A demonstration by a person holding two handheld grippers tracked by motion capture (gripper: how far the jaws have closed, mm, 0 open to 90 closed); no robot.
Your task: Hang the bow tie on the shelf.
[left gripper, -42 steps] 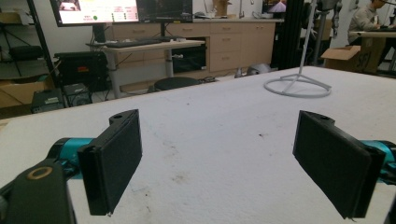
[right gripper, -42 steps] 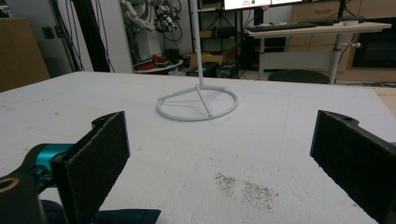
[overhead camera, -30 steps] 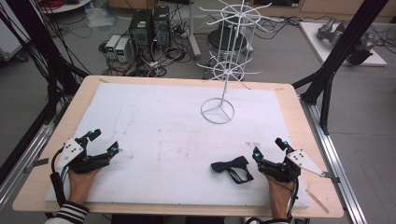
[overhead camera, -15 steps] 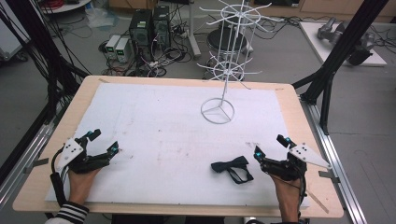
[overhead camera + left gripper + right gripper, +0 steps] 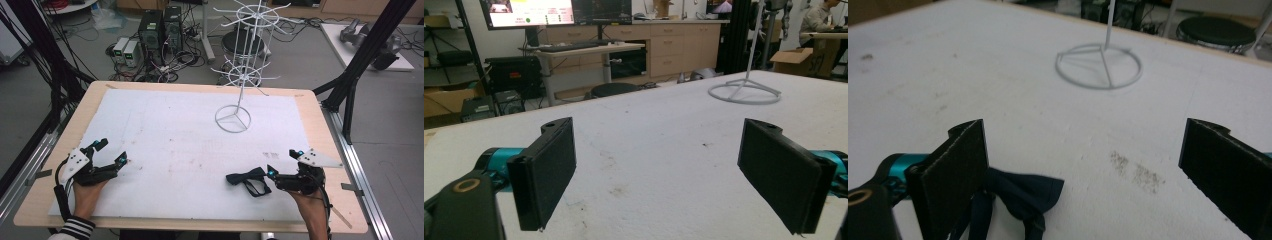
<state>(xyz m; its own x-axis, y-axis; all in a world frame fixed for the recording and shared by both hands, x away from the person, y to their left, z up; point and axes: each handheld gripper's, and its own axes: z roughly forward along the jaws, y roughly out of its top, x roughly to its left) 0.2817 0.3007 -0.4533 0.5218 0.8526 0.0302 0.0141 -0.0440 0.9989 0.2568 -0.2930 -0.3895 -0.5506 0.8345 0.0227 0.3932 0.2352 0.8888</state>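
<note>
A dark navy bow tie (image 5: 247,178) with its strap lies flat on the white table cover (image 5: 175,130), near the front right. My right gripper (image 5: 282,162) is just to its right, open and holding nothing. In the right gripper view the bow tie (image 5: 1018,192) lies at the left jaw, one wing reaching into the wide gap of the gripper (image 5: 1088,170). My left gripper (image 5: 112,151) rests open at the front left, far from the bow tie. Between its spread pads (image 5: 546,167) there is bare cover.
A white wire display stand (image 5: 240,75) rises from a ring base (image 5: 232,119) at the back centre of the table; the base also appears as a ring (image 5: 1099,65) (image 5: 744,92). Black frame posts flank the table. Computers and cables lie on the floor beyond.
My right gripper has turned slightly, and its left jaw has come nearer to the bow tie. The left gripper and the bow tie have not moved.
</note>
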